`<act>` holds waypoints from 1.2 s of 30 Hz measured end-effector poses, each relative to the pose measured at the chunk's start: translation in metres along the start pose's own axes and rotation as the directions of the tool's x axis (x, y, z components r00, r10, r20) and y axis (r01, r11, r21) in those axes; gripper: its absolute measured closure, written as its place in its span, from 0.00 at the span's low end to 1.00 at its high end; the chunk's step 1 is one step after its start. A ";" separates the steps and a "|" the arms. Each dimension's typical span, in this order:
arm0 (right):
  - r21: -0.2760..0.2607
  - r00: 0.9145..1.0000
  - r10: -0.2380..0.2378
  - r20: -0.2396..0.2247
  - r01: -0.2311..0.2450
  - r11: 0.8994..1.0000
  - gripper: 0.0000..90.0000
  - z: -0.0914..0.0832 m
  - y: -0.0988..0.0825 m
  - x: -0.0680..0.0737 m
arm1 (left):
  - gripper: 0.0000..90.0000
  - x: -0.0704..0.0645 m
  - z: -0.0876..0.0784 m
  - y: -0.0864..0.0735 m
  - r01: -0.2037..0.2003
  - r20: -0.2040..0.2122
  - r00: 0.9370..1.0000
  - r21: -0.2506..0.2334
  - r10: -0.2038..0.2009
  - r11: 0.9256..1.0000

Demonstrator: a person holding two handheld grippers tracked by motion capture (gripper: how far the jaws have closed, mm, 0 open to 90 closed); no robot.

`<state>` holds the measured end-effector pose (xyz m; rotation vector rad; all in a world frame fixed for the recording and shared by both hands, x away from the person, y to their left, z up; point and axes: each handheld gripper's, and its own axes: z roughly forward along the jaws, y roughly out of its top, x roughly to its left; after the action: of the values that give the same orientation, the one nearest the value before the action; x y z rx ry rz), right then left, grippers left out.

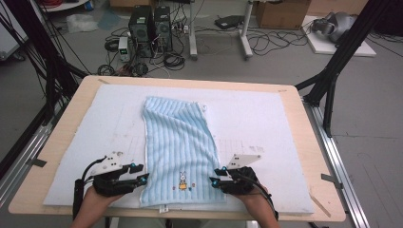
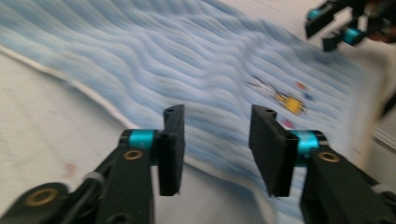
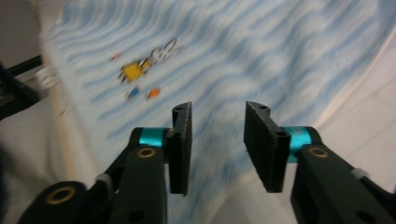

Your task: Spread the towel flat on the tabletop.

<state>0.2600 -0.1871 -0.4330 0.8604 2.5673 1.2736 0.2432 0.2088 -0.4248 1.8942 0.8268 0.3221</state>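
A light wooden table point(image 1: 304, 142) stands on a grey floor strewn with black cables point(image 1: 266, 40), with two black computer towers point(image 1: 149, 26) beyond its far edge. A white foam mat point(image 1: 266, 123) covers most of the table top. On the mat lies a pale blue striped terry towel point(image 1: 178, 152), spread lengthwise with its far right corner folded over; a small embroidered rabbit motif point(image 1: 182, 180) sits near the towel's near edge.

Both forearms come in from the near edge of the table, hands low over the mat and angled inward toward the towel. The left hand-held gripper point(image 1: 138, 173) is just beside the towel's left edge near its near corner, jaws parted with nothing between them; in the left gripper view point(image 2: 217, 144) the towel's white hem runs under the gap. The right hand-held gripper point(image 1: 217, 176) is at the towel's right edge, level with the rabbit, jaws likewise apart and empty point(image 3: 217, 142), blue fabric lying beneath them.
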 end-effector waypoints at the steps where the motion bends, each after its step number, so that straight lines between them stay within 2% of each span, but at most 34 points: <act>1: 0.002 1.000 -0.006 0.012 0.006 1.000 0.63 0.005 0.004 0.000 | 0.60 0.004 0.001 0.002 0.007 -0.016 1.000 -0.008 -0.007 1.000; 3: 0.002 1.000 -0.015 0.026 0.015 1.000 0.62 0.017 0.011 0.000 | 0.57 0.012 0.002 0.006 0.016 -0.056 0.998 -0.032 -0.018 0.999; 5: 0.014 1.000 -0.026 0.014 0.026 1.000 0.62 0.032 0.017 0.001 | 0.57 0.022 0.005 0.010 0.026 -0.084 0.996 -0.047 -0.030 0.999; 7: 0.055 0.999 -0.038 -0.006 0.038 0.998 0.63 0.045 0.021 0.004 | 0.55 0.033 0.007 0.014 0.049 -0.107 0.993 -0.060 -0.055 0.997; 8: 0.064 0.998 -0.056 -0.003 0.056 0.996 0.66 0.049 0.022 0.006 | 0.55 0.038 0.008 0.016 0.056 -0.115 0.991 -0.068 -0.064 0.996; 9: 0.066 0.997 -0.073 -0.008 0.074 0.995 0.76 0.049 0.023 0.007 | 0.55 0.042 0.009 0.017 0.066 -0.123 0.989 -0.075 -0.075 0.995; 11: 0.078 0.996 -0.082 -0.045 0.085 0.993 0.91 0.048 0.023 0.009 | 0.55 0.046 0.010 0.018 0.074 -0.130 0.988 -0.083 -0.085 0.994; 13: 0.095 0.991 -0.101 -0.086 0.109 0.989 0.94 0.045 0.022 0.013 | 0.55 0.048 0.010 0.018 0.077 -0.134 0.987 -0.081 -0.087 0.994; 16: 0.121 0.971 -0.107 -0.213 0.135 0.983 0.94 0.041 0.019 0.018 | 0.55 0.051 0.010 0.018 0.074 -0.137 0.987 -0.071 -0.083 0.995; 17: 0.127 0.966 -0.101 -0.237 0.134 0.983 0.94 0.039 0.017 0.020 | 0.55 0.052 0.010 0.018 0.077 -0.138 0.987 -0.072 -0.086 0.994; 19: 0.137 0.949 -0.104 -0.296 0.150 0.979 0.93 0.036 0.014 0.025 | 0.55 0.055 0.012 0.019 0.081 -0.139 0.986 -0.072 -0.091 0.994; 21: 0.144 0.935 -0.113 -0.337 0.170 0.975 0.91 0.033 0.011 0.030 | 0.55 0.058 0.015 0.020 0.086 -0.137 0.986 -0.068 -0.094 0.994; 22: 0.142 0.926 -0.117 -0.358 0.178 0.974 0.89 0.032 0.010 0.031 | 0.55 0.060 0.016 0.020 0.085 -0.138 0.986 -0.063 -0.093 0.994; 23: 0.133 0.923 -0.112 -0.369 0.172 0.976 0.84 0.030 0.010 0.031 | 0.55 0.061 0.019 0.020 0.087 -0.136 0.986 -0.062 -0.095 0.994; 25: 0.081 0.930 -0.085 -0.357 0.121 0.989 0.77 0.026 0.015 0.025 | 0.55 0.063 0.023 0.021 0.090 -0.134 0.986 -0.056 -0.096 0.994; 26: 0.044 0.940 -0.074 -0.334 0.094 0.995 0.72 0.024 0.018 0.021 | 0.54 0.065 0.025 0.022 0.089 -0.135 0.986 -0.052 -0.095 0.995; 28: -0.015 0.968 -0.041 -0.247 0.039 0.999 0.68 0.022 0.023 0.009 | 0.54 0.067 0.029 0.023 0.086 -0.135 0.987 -0.049 -0.092 0.995; 29: -0.023 0.983 -0.018 -0.181 0.014 1.000 0.67 0.022 0.025 0.003 | 0.54 0.068 0.031 0.023 0.091 -0.135 0.986 -0.047 -0.097 0.995; 30: -0.030 0.993 -0.005 -0.120 0.001 1.000 0.66 0.023 0.026 -0.004 | 0.54 0.070 0.032 0.023 0.093 -0.139 0.985 -0.049 -0.099 0.994; 32: -0.038 1.000 0.023 -0.018 -0.024 0.999 0.67 0.026 0.027 -0.016 | 0.54 0.073 0.035 0.024 0.091 -0.143 0.985 -0.041 -0.096 0.995; 34: -0.037 0.997 0.036 0.066 -0.034 0.999 0.67 0.030 0.030 -0.026 | 0.54 0.076 0.038 0.024 0.091 -0.148 0.984 -0.039 -0.096 0.995; 36: -0.040 0.992 0.057 0.116 -0.053 0.998 0.68 0.036 0.033 -0.035 | 0.54 0.078 0.040 0.024 0.090 -0.154 0.983 -0.039 -0.095 0.995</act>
<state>0.3161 -0.1666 -0.4343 0.9746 2.4384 1.2420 0.3321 0.2270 -0.4329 1.8117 1.0054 0.4269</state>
